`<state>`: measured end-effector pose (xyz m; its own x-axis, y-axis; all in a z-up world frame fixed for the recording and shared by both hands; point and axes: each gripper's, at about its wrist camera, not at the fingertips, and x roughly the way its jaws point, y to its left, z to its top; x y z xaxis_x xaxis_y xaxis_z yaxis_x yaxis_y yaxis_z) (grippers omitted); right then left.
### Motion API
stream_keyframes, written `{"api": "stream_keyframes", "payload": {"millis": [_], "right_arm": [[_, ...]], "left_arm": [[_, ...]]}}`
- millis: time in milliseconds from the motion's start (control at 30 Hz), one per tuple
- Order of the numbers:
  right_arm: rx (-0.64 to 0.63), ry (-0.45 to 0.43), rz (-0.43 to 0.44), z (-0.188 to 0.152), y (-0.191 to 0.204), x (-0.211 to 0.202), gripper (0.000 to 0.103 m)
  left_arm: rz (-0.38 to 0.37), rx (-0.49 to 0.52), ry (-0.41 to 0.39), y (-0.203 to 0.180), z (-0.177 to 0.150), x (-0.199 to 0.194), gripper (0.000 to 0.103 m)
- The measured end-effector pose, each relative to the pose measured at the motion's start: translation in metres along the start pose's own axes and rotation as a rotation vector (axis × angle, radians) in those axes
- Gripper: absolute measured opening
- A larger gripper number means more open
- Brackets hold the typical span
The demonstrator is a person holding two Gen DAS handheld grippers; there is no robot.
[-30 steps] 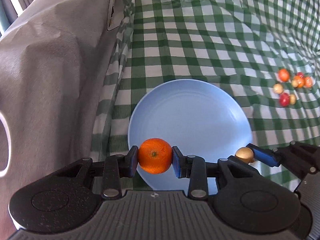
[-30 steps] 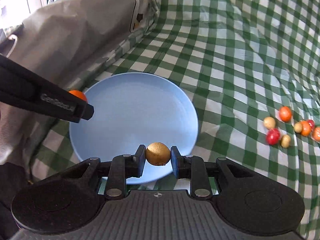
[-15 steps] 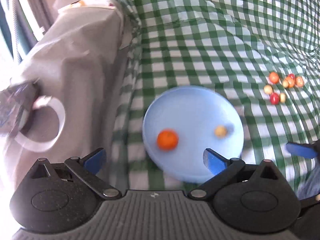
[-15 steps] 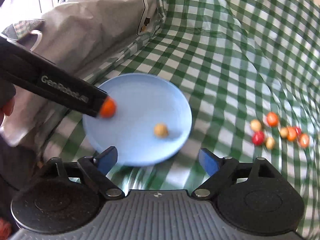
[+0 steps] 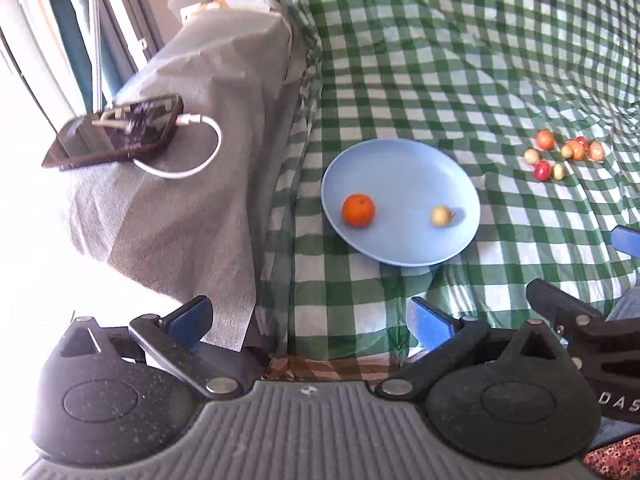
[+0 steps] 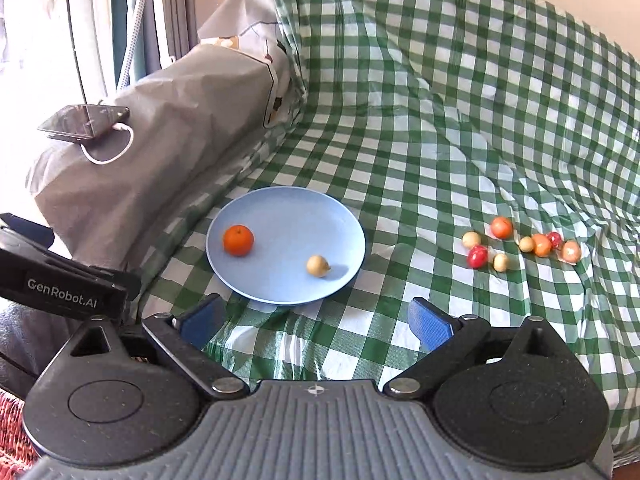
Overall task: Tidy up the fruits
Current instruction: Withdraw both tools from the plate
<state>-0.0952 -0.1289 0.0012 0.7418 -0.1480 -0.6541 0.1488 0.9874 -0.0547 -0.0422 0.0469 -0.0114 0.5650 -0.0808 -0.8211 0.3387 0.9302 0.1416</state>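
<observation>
A light blue plate [image 5: 400, 160] [image 6: 296, 208] lies on the green checked cloth. On it rest an orange mandarin [image 5: 358, 210] [image 6: 238, 240] at the left and a small tan fruit [image 5: 440, 215] [image 6: 318, 266] at the right. My left gripper [image 5: 308, 320] is open and empty, drawn back short of the plate's near rim. My right gripper [image 6: 316, 320] is also back from the plate, its jaws still opening with nothing between them. A cluster of several small red, orange and tan fruits [image 5: 560, 154] [image 6: 520, 246] lies on the cloth to the right.
A grey covered bulk [image 5: 180, 160] [image 6: 160, 120] rises left of the plate, with a dark phone [image 5: 116, 132] [image 6: 84, 122] and white cable on top. The other gripper's body shows at the edge of each view [image 5: 592, 344] [image 6: 60, 288].
Both grippers let go of their fruits, the mandarin and the tan fruit, which now lie on the plate. Both grippers opened wide and pulled back and up, away from the plate.
</observation>
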Motion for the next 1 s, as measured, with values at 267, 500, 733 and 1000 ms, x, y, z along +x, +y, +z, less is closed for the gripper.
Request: {"api": "stream_keyframes", "payload": {"millis": [267,500,733,1000], "right_arm": [[0.008,-0.046,-0.012,-0.005,0.001,-0.022,0.1],[0.02,-0.045,-0.018,-0.007,0.001,-0.023,0.101],[0.022,-0.036,-0.028,-0.008,0.006,-0.022,0.101],[0.022,-0.026,-0.029,-0.008,0.005,-0.02,0.101]], "left_arm": [[0.005,0.058,-0.034,-0.018,-0.005,-0.014,0.103],[0.007,0.058,-0.038,-0.016,-0.007,-0.015,0.103],[0.002,0.061,-0.025,-0.015,-0.008,-0.013,0.103],[-0.004,0.061,-0.015,-0.014,-0.008,-0.009,0.103]]}}
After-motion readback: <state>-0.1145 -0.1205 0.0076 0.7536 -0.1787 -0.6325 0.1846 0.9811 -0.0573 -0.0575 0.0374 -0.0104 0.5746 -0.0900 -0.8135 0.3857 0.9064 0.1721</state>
